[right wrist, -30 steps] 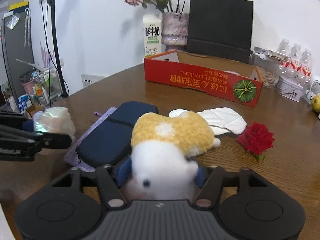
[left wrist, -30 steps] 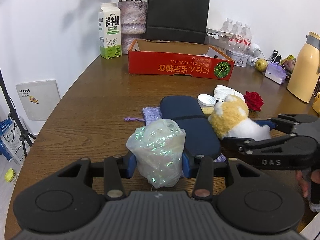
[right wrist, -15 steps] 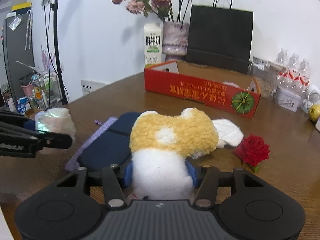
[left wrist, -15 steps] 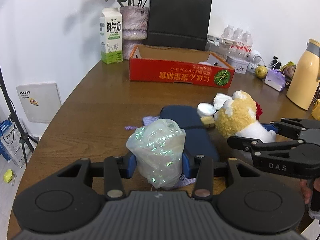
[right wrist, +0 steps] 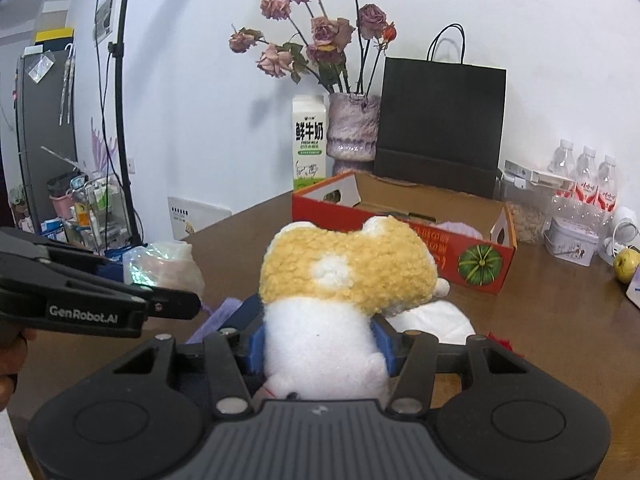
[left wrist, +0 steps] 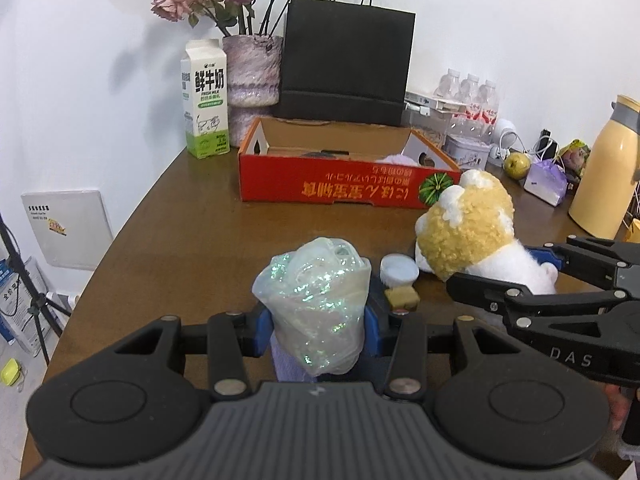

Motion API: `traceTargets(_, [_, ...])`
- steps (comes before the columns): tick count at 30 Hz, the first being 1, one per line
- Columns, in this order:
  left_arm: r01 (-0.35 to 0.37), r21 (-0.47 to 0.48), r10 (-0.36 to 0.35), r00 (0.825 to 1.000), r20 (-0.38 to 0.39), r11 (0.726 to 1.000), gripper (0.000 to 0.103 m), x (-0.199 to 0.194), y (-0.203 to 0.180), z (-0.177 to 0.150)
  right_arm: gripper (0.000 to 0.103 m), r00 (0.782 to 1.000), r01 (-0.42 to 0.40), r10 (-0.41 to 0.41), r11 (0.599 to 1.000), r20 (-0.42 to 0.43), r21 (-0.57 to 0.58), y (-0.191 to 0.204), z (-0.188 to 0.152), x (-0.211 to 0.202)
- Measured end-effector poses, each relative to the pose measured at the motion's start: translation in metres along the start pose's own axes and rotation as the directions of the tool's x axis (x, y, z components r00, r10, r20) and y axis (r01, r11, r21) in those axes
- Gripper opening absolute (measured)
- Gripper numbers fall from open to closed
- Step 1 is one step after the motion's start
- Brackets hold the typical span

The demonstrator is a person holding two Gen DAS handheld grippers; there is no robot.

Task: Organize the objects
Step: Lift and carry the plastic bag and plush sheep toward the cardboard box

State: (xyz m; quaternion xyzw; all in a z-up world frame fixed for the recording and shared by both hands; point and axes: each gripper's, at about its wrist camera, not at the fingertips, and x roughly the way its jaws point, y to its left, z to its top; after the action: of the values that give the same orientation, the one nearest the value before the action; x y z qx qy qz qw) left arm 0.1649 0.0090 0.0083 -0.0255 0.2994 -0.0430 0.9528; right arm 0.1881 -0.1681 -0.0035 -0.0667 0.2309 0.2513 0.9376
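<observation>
Compared with a second ago, the red cardboard box (left wrist: 348,184) sits lower and nearer in both views, and the surface (left wrist: 180,240) drops away beneath both loads. The plush toy (right wrist: 340,300) no longer lies on the surface; it hangs clear of it, above the white cloth (right wrist: 436,320). The iridescent bag (left wrist: 316,320) also rides higher, now covering the dark blue pouch.

My right claw (right wrist: 320,344) has just been closing and now stands at a middling width, blue pads pressed into the toy's white body. My left claw (left wrist: 318,334) is unchanged, at a middling width, clamped on the iridescent bag.
</observation>
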Motion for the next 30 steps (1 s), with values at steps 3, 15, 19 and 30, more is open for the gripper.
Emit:
traceTargets(3, [0.007,0.000,-0.007,1.000,0.000,1.000,0.045,0.011,-0.001,0.009,0.051,1.000,0.003,-0.003,1.000,0.005,-0.001,-0.004,0.007,0.007])
traceTargets(15, [0.004,-0.044,-0.004,1.000,-0.001,0.999,0.045,0.058,0.004,0.042,0.051,1.000,0.017,-0.017,1.000,0.024,-0.006,-0.023,0.032,0.048])
traceTargets(19, [0.001,-0.050,-0.001,1.000,0.002,0.999,0.045,0.073,0.004,0.052,0.051,0.999,0.019,-0.019,1.000,0.033,0.004,-0.031,0.039,0.060])
traceTargets(30, [0.002,-0.080,-0.001,1.000,0.023,0.997,0.045,0.106,0.008,0.080,0.051,0.998,0.047,-0.048,0.999,0.044,0.008,-0.046,0.056,0.090])
